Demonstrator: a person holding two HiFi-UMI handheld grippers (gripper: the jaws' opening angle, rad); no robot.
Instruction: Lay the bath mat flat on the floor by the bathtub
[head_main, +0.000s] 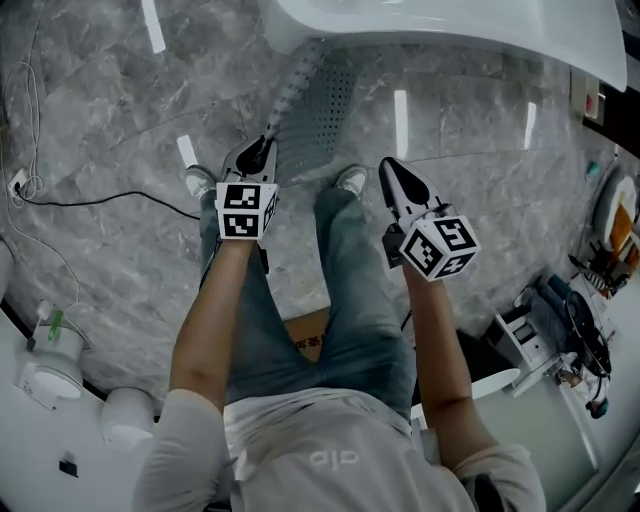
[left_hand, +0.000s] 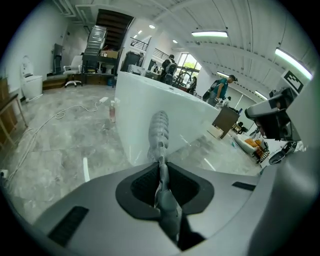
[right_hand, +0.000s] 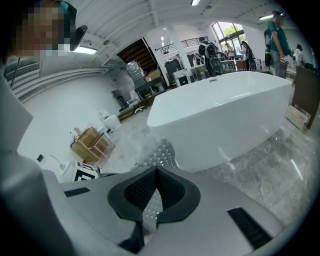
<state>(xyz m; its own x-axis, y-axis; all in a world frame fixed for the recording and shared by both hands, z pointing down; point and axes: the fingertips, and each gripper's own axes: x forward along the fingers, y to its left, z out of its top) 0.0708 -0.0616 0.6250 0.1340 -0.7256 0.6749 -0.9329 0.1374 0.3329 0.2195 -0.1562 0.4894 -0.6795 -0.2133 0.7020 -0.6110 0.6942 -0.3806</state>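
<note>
The bath mat (head_main: 325, 110) is hanging in front of the bathtub (head_main: 450, 25), between the tub's wall and the person's shoes (head_main: 350, 180). It is a thin, grey, see-through sheet studded with rows of small bumps. Whether its far end is touching the floor (head_main: 120, 130) cannot be told. The left gripper (head_main: 265, 148) is clenching one near corner in its jaws, and the right gripper (head_main: 390, 170) is pinching the other side with its jaws pressed tight on the sheet.

The floor is showing as glossy grey marble, reflecting the ceiling lights, with a black cable (head_main: 100, 200) trailing well to the left of the tub.

The left gripper view is catching the mat (left_hand: 160, 132) edge-on, as a knobbly ridge rising from the jaws against the tub's white side (left_hand: 135, 105), with a staircase (left_hand: 95, 37) and people (left_hand: 222, 87) standing beyond the tub. The right gripper view is showing the mat's (right_hand: 161, 152) dotted face instead, and cardboard boxes (right_hand: 90, 142) left of the tub (right_hand: 225, 110).
</note>
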